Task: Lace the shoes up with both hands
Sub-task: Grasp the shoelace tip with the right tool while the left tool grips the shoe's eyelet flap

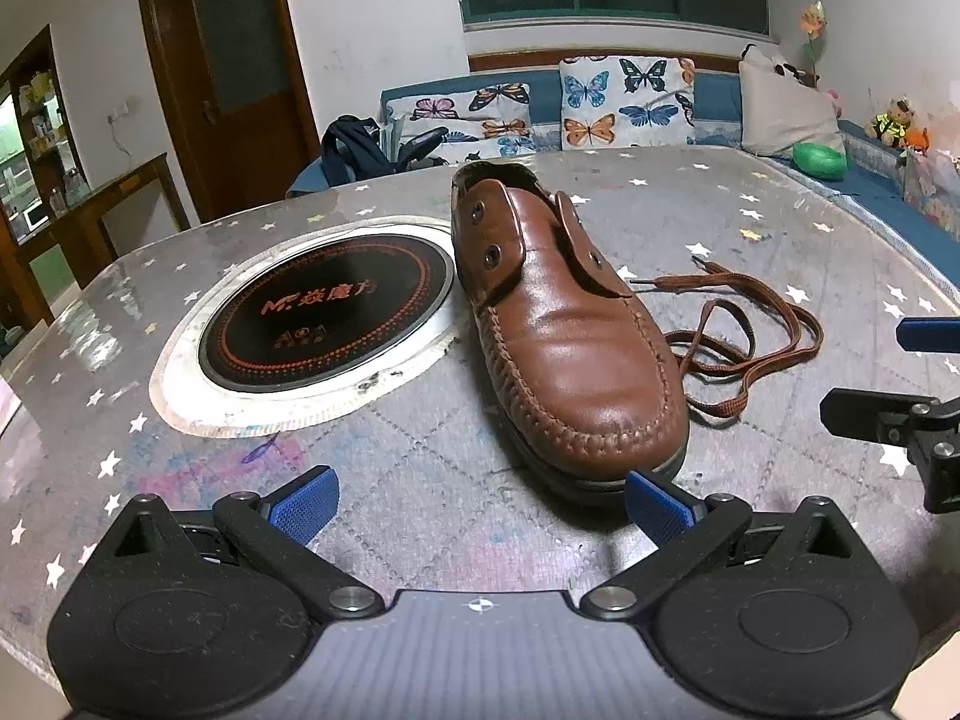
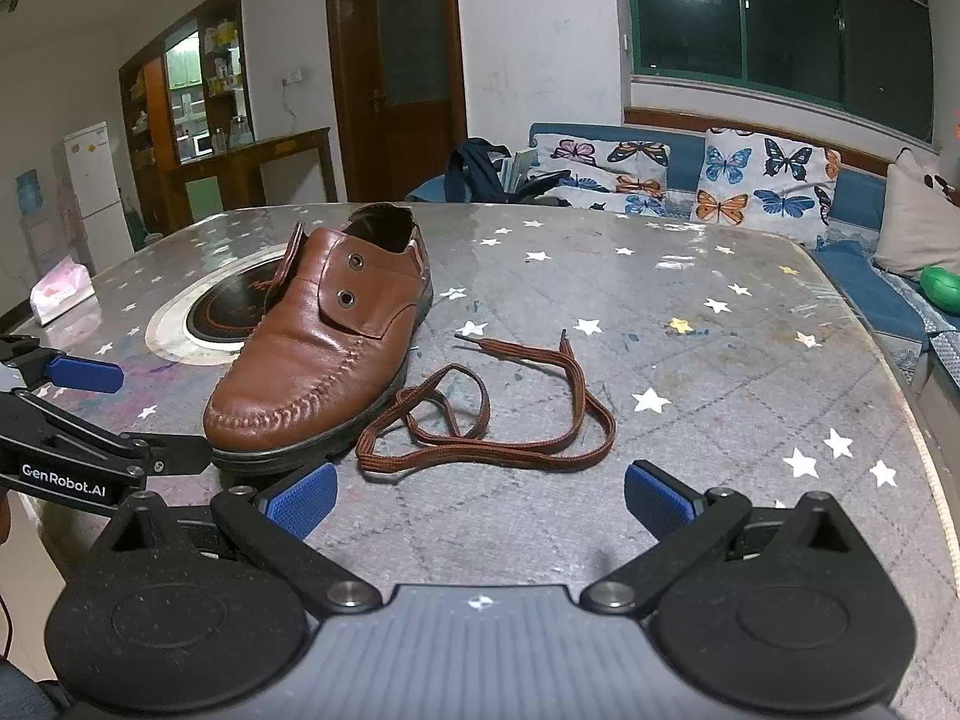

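Unlaced brown shoe (image 1: pixel 558 324) and loose lace (image 2: pixel 480 414) on a star-patterned table (image 2: pixel 750 360), with both grippers held near its front edge.

The shoe stands upright, toe toward the grippers, its eyelets bare, and its heel end sits beside the round black cooktop (image 1: pixel 327 315) set into the table at its 9 o'clock. The lace lies in loose loops on the table at the shoe's 3 o'clock, touching the sole. The left gripper (image 1: pixel 480 504) faces the toe, fingers spread wide, holding nothing. The right gripper (image 2: pixel 480 501) faces the lace, fingers likewise spread wide and empty.
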The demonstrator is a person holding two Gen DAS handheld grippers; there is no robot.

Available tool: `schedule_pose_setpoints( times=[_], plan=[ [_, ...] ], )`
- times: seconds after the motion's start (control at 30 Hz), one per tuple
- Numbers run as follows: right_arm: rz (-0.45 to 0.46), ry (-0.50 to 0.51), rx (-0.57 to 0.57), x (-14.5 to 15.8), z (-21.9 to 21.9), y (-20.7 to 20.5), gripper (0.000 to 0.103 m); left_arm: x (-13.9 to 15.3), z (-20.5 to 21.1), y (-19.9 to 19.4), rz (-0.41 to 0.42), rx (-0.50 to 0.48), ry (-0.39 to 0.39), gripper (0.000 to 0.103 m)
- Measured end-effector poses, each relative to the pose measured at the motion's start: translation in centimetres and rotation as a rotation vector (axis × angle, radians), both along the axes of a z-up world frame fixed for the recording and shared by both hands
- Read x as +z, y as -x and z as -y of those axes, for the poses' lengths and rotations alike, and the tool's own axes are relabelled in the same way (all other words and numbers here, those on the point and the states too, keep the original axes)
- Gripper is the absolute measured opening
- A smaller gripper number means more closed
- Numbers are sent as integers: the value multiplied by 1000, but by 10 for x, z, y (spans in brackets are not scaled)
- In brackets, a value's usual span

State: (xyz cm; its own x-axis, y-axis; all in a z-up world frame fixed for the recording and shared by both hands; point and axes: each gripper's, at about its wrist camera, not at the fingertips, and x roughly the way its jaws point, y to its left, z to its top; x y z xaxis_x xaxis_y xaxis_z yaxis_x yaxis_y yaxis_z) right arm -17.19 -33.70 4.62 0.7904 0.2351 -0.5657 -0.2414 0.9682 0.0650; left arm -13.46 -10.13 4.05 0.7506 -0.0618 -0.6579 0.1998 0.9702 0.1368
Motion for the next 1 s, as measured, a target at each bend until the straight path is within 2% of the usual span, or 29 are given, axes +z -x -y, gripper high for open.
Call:
schedule_pose_setpoints(
  times=[0.23, 0.57, 0.8, 1.0],
  plan=[
    [-3, 1, 10, -1, -2, -3, 103, -1, 3, -2, -9, -27, -19, 103],
    [-13, -10, 12, 2, 1, -15, 102, -1, 2, -11, -46, -68, 18, 103],
    [-29, -22, 24, 3, 4, -27, 98, 5, 3, -15, -66, -105, 16, 103],
    [-40, -21, 25, 4, 7, -43, 89, 20, 3, -19, -40, -144, 29, 103]
  ],
)
